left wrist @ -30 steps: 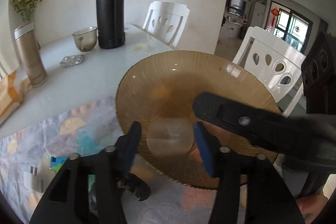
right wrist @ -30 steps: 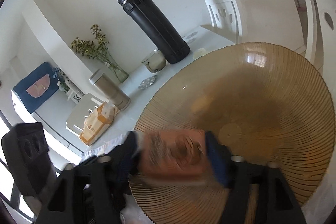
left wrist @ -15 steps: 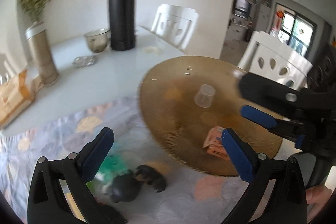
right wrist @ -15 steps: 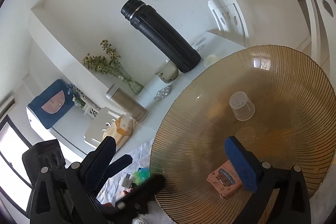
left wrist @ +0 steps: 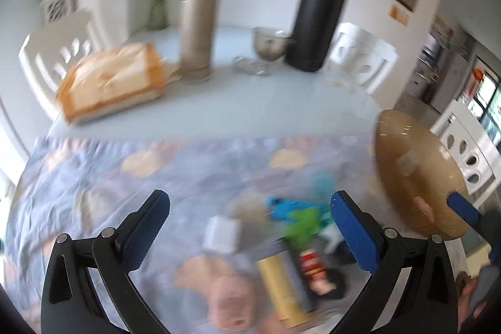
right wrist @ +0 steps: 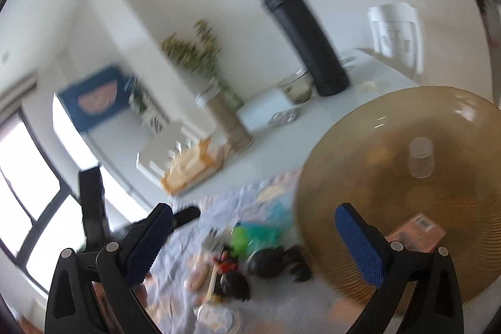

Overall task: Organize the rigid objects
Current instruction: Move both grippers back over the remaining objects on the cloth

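Note:
A ribbed amber glass plate (right wrist: 375, 146) sits at the right on the patterned cloth and holds a small clear cup (right wrist: 421, 157) and a pink box (right wrist: 418, 232). It also shows at the right edge in the left wrist view (left wrist: 407, 146). My left gripper (left wrist: 250, 227) is open and empty above a blurred pile: a white cube (left wrist: 222, 232), a yellow box (left wrist: 283, 287), green and blue pieces (left wrist: 300, 213). My right gripper (right wrist: 250, 240) is open and empty over small dark toys (right wrist: 269, 262) left of the plate.
A tall black flask (left wrist: 319, 8), a glass bowl (left wrist: 269, 43), a beige tumbler (left wrist: 197, 30) and an orange tissue pack (left wrist: 112, 80) stand on the white table behind. White chairs (left wrist: 363, 58) ring the table. Both views are motion-blurred.
Both grippers opened, leaving the cup and the pink box in the plate, then drew back and swung left towards the pile on the cloth.

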A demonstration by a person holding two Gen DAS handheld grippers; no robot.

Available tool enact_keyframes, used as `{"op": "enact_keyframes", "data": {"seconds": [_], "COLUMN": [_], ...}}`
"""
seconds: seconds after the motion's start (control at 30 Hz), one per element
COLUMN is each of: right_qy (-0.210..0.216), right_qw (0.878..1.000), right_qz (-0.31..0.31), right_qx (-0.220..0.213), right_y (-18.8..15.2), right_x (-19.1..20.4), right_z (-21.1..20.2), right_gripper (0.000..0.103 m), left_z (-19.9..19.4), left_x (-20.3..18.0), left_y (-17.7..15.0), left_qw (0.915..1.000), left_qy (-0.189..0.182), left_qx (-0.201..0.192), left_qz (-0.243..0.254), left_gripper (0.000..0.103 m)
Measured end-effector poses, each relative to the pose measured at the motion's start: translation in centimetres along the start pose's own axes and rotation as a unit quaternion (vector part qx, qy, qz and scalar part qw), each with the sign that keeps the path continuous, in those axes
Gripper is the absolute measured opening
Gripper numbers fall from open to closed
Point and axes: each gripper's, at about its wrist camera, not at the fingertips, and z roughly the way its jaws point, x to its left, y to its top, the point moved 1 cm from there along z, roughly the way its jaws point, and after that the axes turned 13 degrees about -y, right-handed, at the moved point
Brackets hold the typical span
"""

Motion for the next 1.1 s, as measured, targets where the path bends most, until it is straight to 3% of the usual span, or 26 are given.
{"op": "enact_keyframes", "data": {"seconds": [0.13, 0.27, 0.4, 0.53, 0.6, 0.73, 1.1], "right_qy": [-0.018, -0.055, -0.074, -0.108, -0.13, -0.125, -0.127], "right_qw": [0.992, 0.965, 0.952, 0.95, 0.943, 0.944, 0.944], "right_qz": [-0.103, -0.208, -0.23, -0.234, -0.258, -0.258, -0.259], "right_qx": [0.065, 0.153, 0.189, 0.176, 0.166, 0.161, 0.161], "right_y": [-3.4, -8.6, -11.0, -11.4, -11.8, -11.2, -11.0], "right_x": [4.6, 8.4, 9.2, 8.8, 8.9, 8.8, 9.0], "right_z": [2.0, 5.6, 7.7, 8.2, 8.5, 8.6, 8.7], "right_gripper": [0.103, 0.103, 0.103, 0.103, 0.103, 0.103, 0.103], "left_z": [1.1, 2.9, 3.2, 3.5, 3.6, 4.9, 4.7], "left_x": [3.0, 4.4, 4.8, 5.0, 4.9, 3.7, 4.0], "left_y": [-1.6, -3.3, -3.9, -4.3, -4.2, -4.2, -4.3], "left_qw": [0.9993, 0.9978, 0.998, 0.9975, 0.9971, 0.9914, 0.9922], "left_qy": [0.001, 0.015, 0.024, 0.047, 0.052, 0.101, 0.096], "left_qx": [0.018, 0.048, 0.044, 0.048, 0.052, 0.082, 0.08], "left_qz": [-0.033, -0.043, -0.039, -0.024, -0.021, 0.014, 0.009], "left_gripper": [0.103, 0.103, 0.103, 0.103, 0.103, 0.103, 0.103]}}
